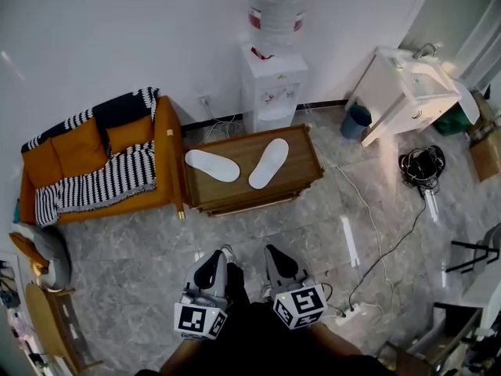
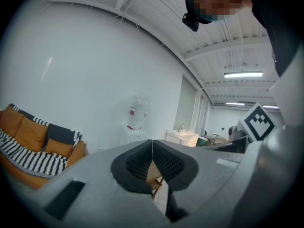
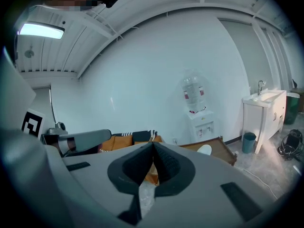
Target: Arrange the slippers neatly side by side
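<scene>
Two white slippers lie on a low wooden table [image 1: 301, 175] in the head view: the left slipper [image 1: 211, 165] is angled to the left, the right slipper [image 1: 268, 163] leans to the right, so they splay apart. One white slipper [image 3: 204, 149] shows in the right gripper view. My left gripper [image 1: 210, 269] and right gripper [image 1: 282, 262] hang side by side over the floor, well short of the table. Both are shut with nothing between the jaws, as seen at the left gripper [image 2: 152, 148] and right gripper [image 3: 153, 149].
An orange sofa [image 1: 168, 151] with a striped blanket stands left of the table. A white water dispenser [image 1: 272, 88] stands behind it against the wall. A white sink cabinet [image 1: 403, 92], a blue bin [image 1: 356, 121] and cables [image 1: 376, 233] are at the right.
</scene>
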Action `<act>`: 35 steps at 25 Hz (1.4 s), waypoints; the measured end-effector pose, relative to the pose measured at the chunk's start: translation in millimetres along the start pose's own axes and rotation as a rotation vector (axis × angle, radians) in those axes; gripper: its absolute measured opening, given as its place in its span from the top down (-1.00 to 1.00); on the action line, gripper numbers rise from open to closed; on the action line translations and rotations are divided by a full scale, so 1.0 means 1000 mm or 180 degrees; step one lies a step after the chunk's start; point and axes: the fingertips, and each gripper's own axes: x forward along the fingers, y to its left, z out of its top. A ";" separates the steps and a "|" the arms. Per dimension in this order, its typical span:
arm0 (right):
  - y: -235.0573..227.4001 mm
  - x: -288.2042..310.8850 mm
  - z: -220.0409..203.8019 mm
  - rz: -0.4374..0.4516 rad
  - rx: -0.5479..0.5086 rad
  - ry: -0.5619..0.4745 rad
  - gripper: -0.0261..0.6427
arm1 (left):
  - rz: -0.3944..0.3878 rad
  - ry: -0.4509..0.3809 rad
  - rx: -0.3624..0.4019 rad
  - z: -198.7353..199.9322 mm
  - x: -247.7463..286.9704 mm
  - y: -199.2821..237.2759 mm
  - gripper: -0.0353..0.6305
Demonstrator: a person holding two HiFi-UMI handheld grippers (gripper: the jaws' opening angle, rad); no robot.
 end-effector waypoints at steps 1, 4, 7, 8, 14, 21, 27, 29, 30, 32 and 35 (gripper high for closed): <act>0.001 0.009 0.004 -0.0023 0.0002 0.0006 0.89 | -0.0028 0.0007 -0.0006 0.003 0.006 0.007 0.84; 0.006 0.035 0.013 -0.0073 0.0023 0.0012 0.89 | -0.0100 0.0040 -0.0024 0.012 0.022 0.032 0.84; 0.009 0.059 0.021 -0.0176 0.0083 0.0011 0.89 | -0.0187 0.0056 -0.0001 0.021 0.035 0.055 0.84; 0.009 0.067 0.023 -0.0215 0.0109 0.0010 0.89 | -0.0216 0.0060 0.0010 0.024 0.040 0.063 0.84; 0.011 0.109 0.033 -0.0412 0.0230 0.0006 0.89 | -0.0376 0.0075 0.0019 0.036 0.060 0.100 0.84; 0.001 0.134 0.036 -0.0524 0.0285 0.0060 0.89 | -0.0454 0.0109 0.0021 0.040 0.081 0.115 0.84; -0.029 0.161 0.041 -0.0572 0.0338 0.0003 0.89 | -0.0470 0.0055 0.0082 0.047 0.110 0.118 0.84; -0.042 0.169 0.044 -0.0573 0.0350 -0.0002 0.89 | -0.0455 0.0033 0.0081 0.048 0.120 0.116 0.84; -0.049 0.173 0.045 -0.0572 0.0352 -0.0001 0.89 | -0.0445 0.0032 0.0083 0.048 0.126 0.115 0.84; -0.062 0.183 0.049 -0.0561 0.0352 0.0019 0.89 | -0.0417 0.0048 0.0097 0.048 0.139 0.116 0.84; -0.081 0.197 0.054 -0.0541 0.0333 0.0082 0.89 | -0.0379 0.0084 0.0086 0.049 0.161 0.116 0.84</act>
